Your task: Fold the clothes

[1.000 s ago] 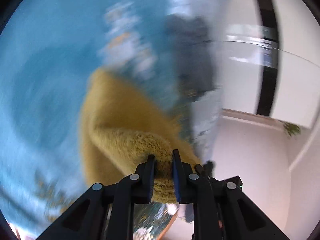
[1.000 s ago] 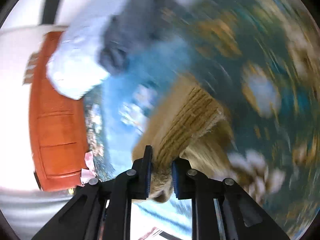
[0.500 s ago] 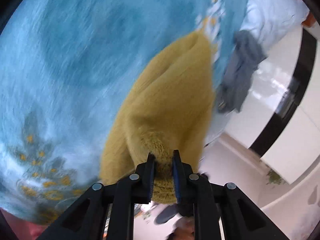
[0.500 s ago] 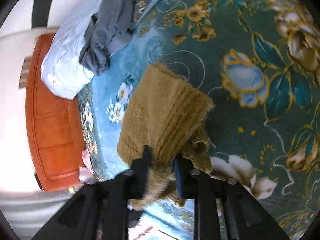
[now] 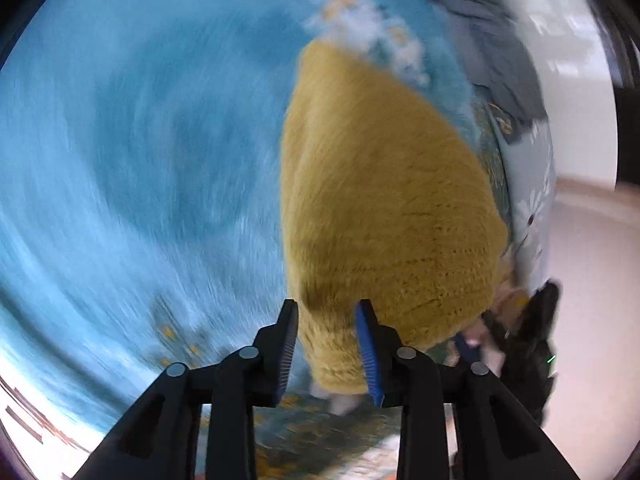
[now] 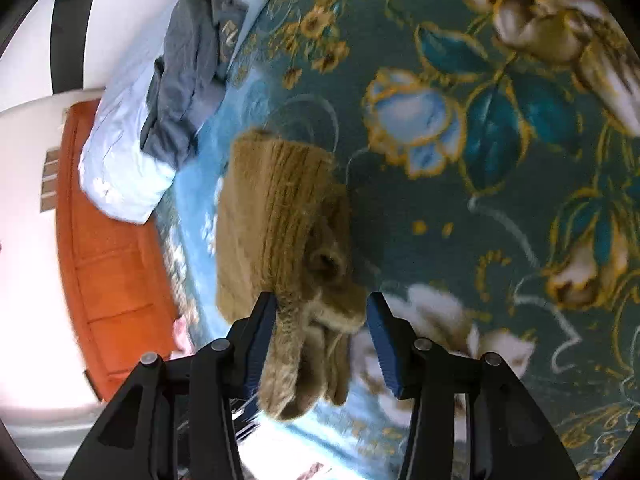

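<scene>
A folded mustard sweater [image 5: 384, 200] lies on the flowered bedspread [image 6: 500, 200]. Its near edge sits between the fingers of both the left gripper [image 5: 326, 344] and the right gripper [image 6: 320, 340], which are spreading apart, pads off the knit. Beyond the sweater, a grey garment [image 6: 192, 64] rests on a white pillow [image 6: 120, 160].

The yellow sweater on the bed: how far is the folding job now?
Done: the yellow sweater lies folded into a compact bundle on the floral bedspread. In hand: the jaws of the left gripper and right gripper are opening, its edge between them. Left: the grey garment is crumpled by the pillow.
</scene>
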`<state>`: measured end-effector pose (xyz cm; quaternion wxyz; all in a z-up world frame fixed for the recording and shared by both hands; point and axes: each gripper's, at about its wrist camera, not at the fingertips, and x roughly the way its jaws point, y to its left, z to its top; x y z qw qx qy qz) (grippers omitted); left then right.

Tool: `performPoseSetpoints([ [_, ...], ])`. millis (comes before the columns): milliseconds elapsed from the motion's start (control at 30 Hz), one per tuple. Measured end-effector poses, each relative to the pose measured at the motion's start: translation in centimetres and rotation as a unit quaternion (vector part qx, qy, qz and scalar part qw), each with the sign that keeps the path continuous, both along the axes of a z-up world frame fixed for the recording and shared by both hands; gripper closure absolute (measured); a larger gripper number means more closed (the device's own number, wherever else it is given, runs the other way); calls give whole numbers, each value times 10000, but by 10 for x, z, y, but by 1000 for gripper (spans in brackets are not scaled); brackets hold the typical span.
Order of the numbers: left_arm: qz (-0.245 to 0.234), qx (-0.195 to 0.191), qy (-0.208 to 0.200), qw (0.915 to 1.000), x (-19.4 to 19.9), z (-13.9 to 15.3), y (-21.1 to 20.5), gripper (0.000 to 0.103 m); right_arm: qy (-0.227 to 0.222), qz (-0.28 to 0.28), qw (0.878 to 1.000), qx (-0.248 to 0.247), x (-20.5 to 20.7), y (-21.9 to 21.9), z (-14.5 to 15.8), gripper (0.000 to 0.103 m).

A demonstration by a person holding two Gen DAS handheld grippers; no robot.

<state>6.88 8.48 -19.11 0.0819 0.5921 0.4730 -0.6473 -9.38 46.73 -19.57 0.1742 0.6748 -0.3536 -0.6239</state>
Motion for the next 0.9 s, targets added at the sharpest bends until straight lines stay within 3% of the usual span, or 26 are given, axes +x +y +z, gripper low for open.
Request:
performPoseSetpoints([
  [67,-426,-250,238,9985,-25,22,7,57,31,-522,9986,-108,-1,13,-2,55],
  [133,-916,-435,590,9931,-41,37,24,44,-70,-991,9942,-405,-2,23,-8,55],
  [167,-1201,-570,768,9881,-46,45,35,38,-141,-1076,9929,-491,-3,24,-12,55],
  [300,-2476,-890,1152,9579,-82,56,101,34,-73,-1158,9911,-653,-11,25,-9,55],
  [367,-3060,-1164,1162,9377,-92,56,134,34,41,-1178,9904,-726,-12,31,-2,55],
  [467,-3825,-1769,1112,9000,-99,43,177,34,137,-1043,9927,-584,-1,43,2,54],
  [600,-4257,-2282,955,8704,-120,27,213,32,-48,-1047,9936,-421,30,69,-7,54],
  [700,-4559,-3247,840,8244,-124,15,241,33,-276,-1266,9908,-402,48,88,-21,54],
  [733,-4556,-3418,794,8181,-124,13,241,34,-339,-1340,9895,-415,52,93,-25,54],
  [767,-4441,-3411,810,8245,-122,16,233,42,-374,-1380,9888,-426,53,95,-27,54],
  [833,-4085,-3201,909,8499,-125,24,215,53,-345,-1318,9898,-425,51,95,-28,54],
  [900,-3719,-2983,1006,8732,-128,31,196,79,-259,-1158,9919,-450,43,89,-26,55],
])
